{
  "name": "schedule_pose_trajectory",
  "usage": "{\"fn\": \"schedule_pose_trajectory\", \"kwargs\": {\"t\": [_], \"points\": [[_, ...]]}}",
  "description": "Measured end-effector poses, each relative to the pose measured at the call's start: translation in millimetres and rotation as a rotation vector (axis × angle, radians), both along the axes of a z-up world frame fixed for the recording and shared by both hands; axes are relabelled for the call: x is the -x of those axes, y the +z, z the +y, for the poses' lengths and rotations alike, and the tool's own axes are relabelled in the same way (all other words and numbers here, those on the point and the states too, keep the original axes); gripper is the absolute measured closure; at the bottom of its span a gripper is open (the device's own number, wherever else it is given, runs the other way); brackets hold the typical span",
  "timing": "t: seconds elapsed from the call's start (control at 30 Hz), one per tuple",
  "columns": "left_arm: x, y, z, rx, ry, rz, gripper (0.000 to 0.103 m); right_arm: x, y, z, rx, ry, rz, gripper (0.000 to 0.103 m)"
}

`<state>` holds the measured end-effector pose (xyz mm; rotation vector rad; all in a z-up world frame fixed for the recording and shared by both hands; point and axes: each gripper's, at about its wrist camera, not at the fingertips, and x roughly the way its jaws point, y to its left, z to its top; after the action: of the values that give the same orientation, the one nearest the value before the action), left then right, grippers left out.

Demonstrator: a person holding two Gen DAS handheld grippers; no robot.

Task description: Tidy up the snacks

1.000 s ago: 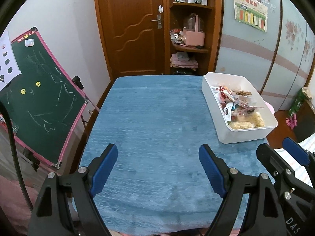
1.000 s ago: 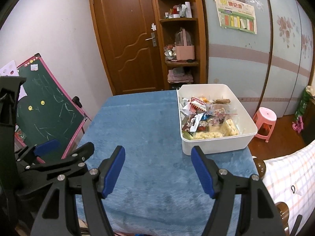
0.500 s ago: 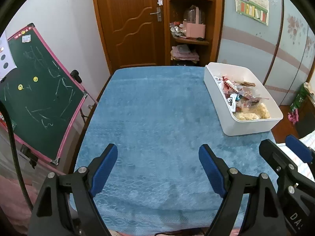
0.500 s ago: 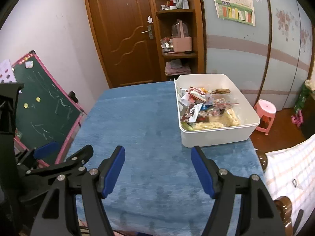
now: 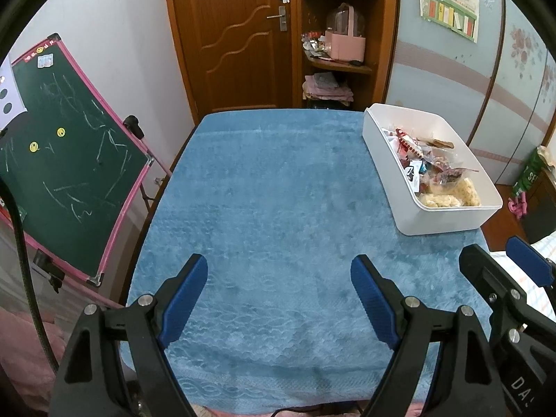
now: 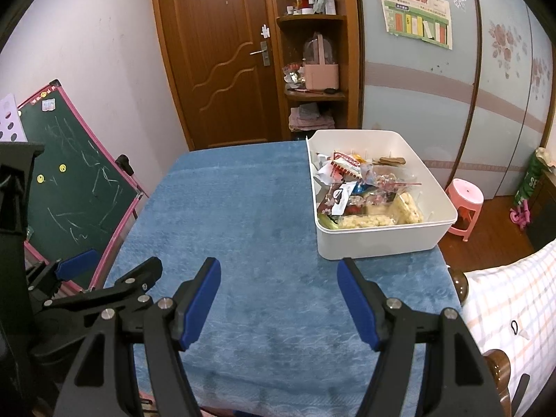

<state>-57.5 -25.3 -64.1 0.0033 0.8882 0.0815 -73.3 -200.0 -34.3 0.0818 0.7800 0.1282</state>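
Note:
A white plastic bin (image 5: pixel 410 208) stands at the right side of a table covered with a blue cloth (image 5: pixel 271 201). It holds several wrapped snacks (image 5: pixel 431 173), among them pale rice crackers at its near end. The bin (image 6: pixel 378 243) and snacks (image 6: pixel 365 191) also show in the right wrist view. My left gripper (image 5: pixel 278 278) is open and empty above the near part of the cloth. My right gripper (image 6: pixel 278 281) is open and empty, near the front of the table, just short of the bin. Each gripper shows at the edge of the other's view.
A green chalkboard (image 5: pixel 62 153) with a pink frame leans left of the table. A wooden door (image 5: pixel 236 34) and corner shelves (image 5: pixel 340 62) stand behind it. A pink stool (image 6: pixel 464 201) is on the floor at the right. A checked fabric (image 6: pixel 514 299) lies near right.
Both grippers have drawn back and risen a little, so more of the table's near edge shows. Both stay open. The bin and snacks have not moved.

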Motion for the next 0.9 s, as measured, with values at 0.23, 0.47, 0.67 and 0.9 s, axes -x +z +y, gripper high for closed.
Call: {"fn": "schedule_pose_trajectory", "kwargs": {"t": [0.23, 0.47, 0.67, 0.9], "points": [[0.2, 0.4, -2.6, 0.001, 0.001, 0.001, 0.019, -0.4, 0.7, -2.5, -0.004, -0.004, -0.011, 0.032], [2.1, 2.5, -2.4, -0.002, -0.003, -0.002, 0.019, -0.2, 0.6, -4.9, -0.008, -0.003, -0.013, 0.032], [2.4, 3.4, -2.5, -0.005, -0.003, -0.006, 0.019, -0.3, 1.4, -5.4, -0.010, -0.003, -0.013, 0.032], [2.4, 4.2, -3.3, -0.005, -0.004, -0.005, 0.019, 0.0, 1.2, -6.7, -0.008, -0.002, -0.013, 0.032]]}}
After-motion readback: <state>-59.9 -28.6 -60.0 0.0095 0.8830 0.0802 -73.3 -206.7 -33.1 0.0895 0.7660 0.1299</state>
